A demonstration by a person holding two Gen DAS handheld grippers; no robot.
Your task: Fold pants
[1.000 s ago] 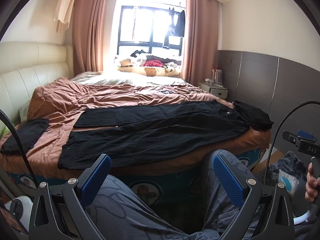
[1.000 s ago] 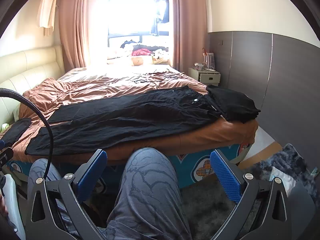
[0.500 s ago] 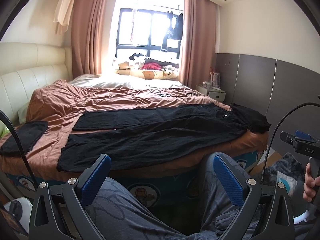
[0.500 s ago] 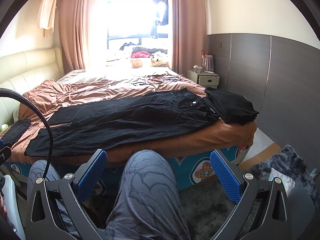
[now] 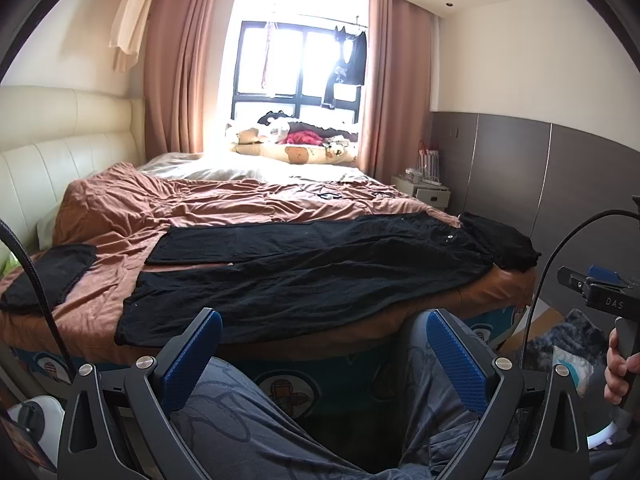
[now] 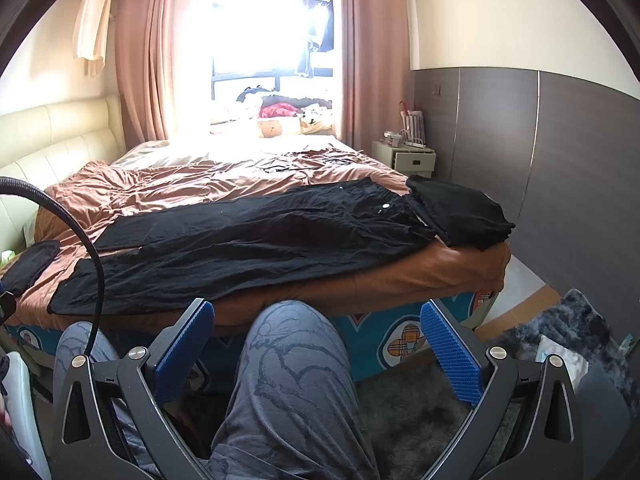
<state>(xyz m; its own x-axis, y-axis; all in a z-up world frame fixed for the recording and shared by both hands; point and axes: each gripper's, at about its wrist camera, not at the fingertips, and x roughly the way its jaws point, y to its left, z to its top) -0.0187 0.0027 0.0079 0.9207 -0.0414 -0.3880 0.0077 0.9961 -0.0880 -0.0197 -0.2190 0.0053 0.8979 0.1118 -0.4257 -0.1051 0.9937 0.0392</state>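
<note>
Black pants [image 5: 304, 272] [image 6: 248, 244] lie spread flat across the near part of a bed with a brown cover [image 5: 192, 208] [image 6: 172, 184], waist to the right, both legs running left. My left gripper [image 5: 320, 344] is open, low in front of the bed above the person's knees [image 5: 256, 412], well short of the pants. My right gripper [image 6: 318, 340] is open too, over a grey-patterned knee [image 6: 296, 360], also short of the bed edge. Neither holds anything.
A folded black garment [image 5: 500, 244] [image 6: 464, 212] sits on the bed's right corner, another dark piece [image 5: 48, 272] at the left. A bedside table [image 6: 404, 156], grey wall panels, a dark rug [image 6: 568, 332] on the floor at right. The other handle [image 5: 604, 300] shows at right.
Both views have tilted down slightly and closed in a little on the bed. The pants have not moved and both grippers stay open.
</note>
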